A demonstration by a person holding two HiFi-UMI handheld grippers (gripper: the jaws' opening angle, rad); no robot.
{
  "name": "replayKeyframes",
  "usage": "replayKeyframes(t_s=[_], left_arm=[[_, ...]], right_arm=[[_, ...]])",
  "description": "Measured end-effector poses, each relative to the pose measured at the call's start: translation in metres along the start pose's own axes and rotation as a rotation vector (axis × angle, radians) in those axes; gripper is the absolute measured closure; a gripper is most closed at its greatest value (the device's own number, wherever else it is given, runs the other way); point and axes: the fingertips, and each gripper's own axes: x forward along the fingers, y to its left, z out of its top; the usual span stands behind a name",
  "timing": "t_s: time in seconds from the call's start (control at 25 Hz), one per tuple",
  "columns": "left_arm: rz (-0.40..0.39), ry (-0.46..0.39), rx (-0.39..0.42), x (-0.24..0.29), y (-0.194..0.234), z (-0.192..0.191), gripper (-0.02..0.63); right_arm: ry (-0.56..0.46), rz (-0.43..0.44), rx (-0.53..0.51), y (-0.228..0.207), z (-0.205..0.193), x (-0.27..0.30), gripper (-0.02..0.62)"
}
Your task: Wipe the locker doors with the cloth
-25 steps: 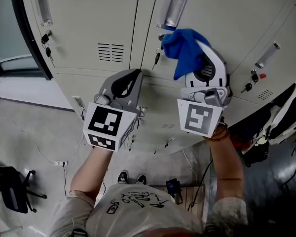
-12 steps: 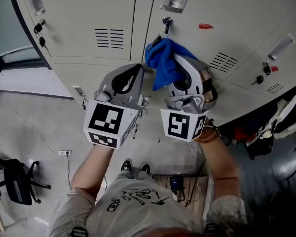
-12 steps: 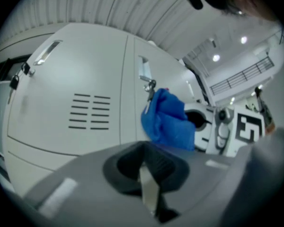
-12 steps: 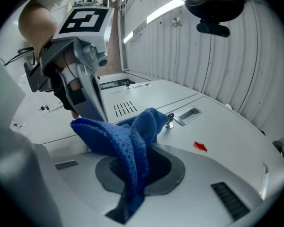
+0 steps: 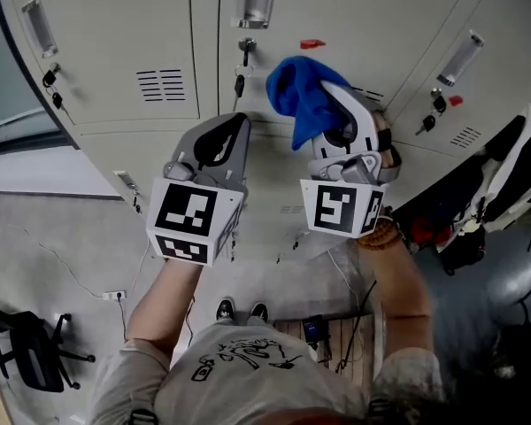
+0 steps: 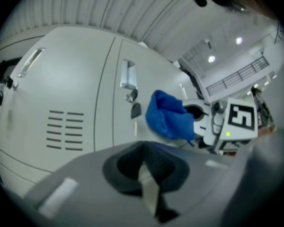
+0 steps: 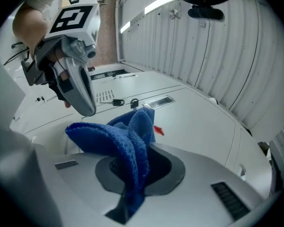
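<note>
The right hand-held gripper [image 5: 330, 97] pinches the blue cloth [image 5: 296, 100], bunched at its tip by a locker door [image 5: 372, 25]. The left hand-held gripper [image 5: 237, 122] is closed, holding nothing.

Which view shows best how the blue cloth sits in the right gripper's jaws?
The right gripper view: the blue cloth is pinched between the right gripper's jaws, its folds bunched above them. The head view shows the cloth by the locker door, the pinch hidden. The left gripper view shows it side-on, smaller.

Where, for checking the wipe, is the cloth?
Head view, right of centre: the blue cloth sits clamped in the right gripper, beside the hanging key.
</note>
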Motion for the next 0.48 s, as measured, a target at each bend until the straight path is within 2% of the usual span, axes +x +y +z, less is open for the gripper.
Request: replayKeyframes(t_s=[0.24, 0.48], left_arm=[[0.007, -0.054, 0.039, -0.009, -0.005, 0.041, 0.604], [0.01, -0.111, 0.066, -0.017, -0.006, 0.073, 0.604]], right_arm=[[-0.019, -0.038, -0.044, -0.08, 0.032, 0.022, 0.566], [-0.114, -0.128, -0.066, -0.176, 0.083, 0.061, 0.566]])
